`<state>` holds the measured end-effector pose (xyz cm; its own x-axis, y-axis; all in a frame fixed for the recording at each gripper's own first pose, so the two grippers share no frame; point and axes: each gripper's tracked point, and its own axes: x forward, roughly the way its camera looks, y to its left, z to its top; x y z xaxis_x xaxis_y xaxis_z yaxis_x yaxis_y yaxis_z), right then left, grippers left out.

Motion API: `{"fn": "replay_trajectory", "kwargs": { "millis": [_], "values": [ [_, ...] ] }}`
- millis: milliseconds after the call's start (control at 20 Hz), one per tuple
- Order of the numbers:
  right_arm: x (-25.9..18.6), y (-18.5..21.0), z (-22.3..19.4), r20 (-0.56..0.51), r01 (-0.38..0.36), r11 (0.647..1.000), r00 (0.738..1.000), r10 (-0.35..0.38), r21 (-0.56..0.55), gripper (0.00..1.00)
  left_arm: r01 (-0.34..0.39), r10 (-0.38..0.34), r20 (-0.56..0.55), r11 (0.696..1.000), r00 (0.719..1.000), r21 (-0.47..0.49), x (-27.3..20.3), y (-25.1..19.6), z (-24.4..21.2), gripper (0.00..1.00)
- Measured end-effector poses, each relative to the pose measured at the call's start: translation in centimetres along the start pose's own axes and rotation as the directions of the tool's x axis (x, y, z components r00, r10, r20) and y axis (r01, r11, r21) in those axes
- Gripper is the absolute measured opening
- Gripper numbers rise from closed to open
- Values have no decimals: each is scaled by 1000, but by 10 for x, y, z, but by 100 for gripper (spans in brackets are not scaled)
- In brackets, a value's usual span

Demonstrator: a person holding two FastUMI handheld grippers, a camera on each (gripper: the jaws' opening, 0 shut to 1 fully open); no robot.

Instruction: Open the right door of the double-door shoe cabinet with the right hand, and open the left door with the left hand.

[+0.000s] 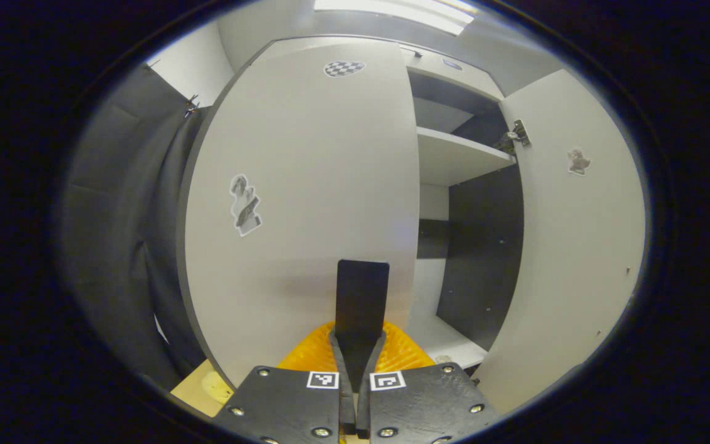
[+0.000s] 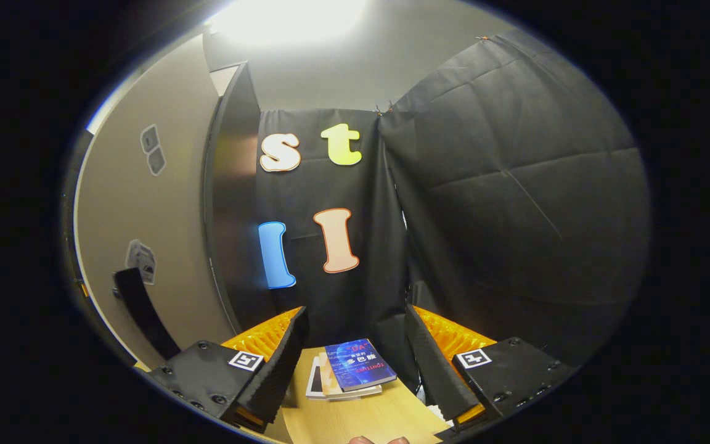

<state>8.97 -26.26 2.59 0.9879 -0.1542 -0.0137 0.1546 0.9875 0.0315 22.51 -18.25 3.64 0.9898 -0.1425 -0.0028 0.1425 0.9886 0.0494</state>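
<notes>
The left door (image 1: 306, 185) of the pale shoe cabinet faces me in the left gripper view and looks swung slightly out from the front. Its dark upright handle (image 1: 362, 293) runs down between my left gripper's (image 1: 358, 348) fingers, which are shut on it. The right door (image 1: 577, 246) stands wide open, baring a shelf (image 1: 460, 157) and a dark inner wall. In the right gripper view that open door (image 2: 139, 203) is at the left with its dark handle (image 2: 139, 308). My right gripper (image 2: 355, 314) is open beside it and holds nothing.
Black cloth (image 2: 515, 203) walls the booth to the right of the open door and hangs left of the cabinet (image 1: 121, 234). A stack of books (image 2: 352, 370) lies on a wooden tabletop (image 2: 367, 419) below the right gripper. A hand's fingertips (image 2: 379, 439) show at the bottom edge.
</notes>
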Motion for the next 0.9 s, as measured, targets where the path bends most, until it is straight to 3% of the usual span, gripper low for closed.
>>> {"fn": "replay_trajectory", "kwargs": {
  "millis": [200,650,900],
  "values": [
    [-28,13,6,6,36,998,999,-36,-60,98,51,-51,-11,999,999,-5,-18,4,4,4],
    [-96,52,-4,-13,74,994,997,-76,-85,98,134,-134,7,991,991,-5,-54,19,8,3],
    [-122,73,-11,-8,71,995,997,-72,-72,98,138,-137,24,990,990,-12,-84,40,10,3]
  ]
}}
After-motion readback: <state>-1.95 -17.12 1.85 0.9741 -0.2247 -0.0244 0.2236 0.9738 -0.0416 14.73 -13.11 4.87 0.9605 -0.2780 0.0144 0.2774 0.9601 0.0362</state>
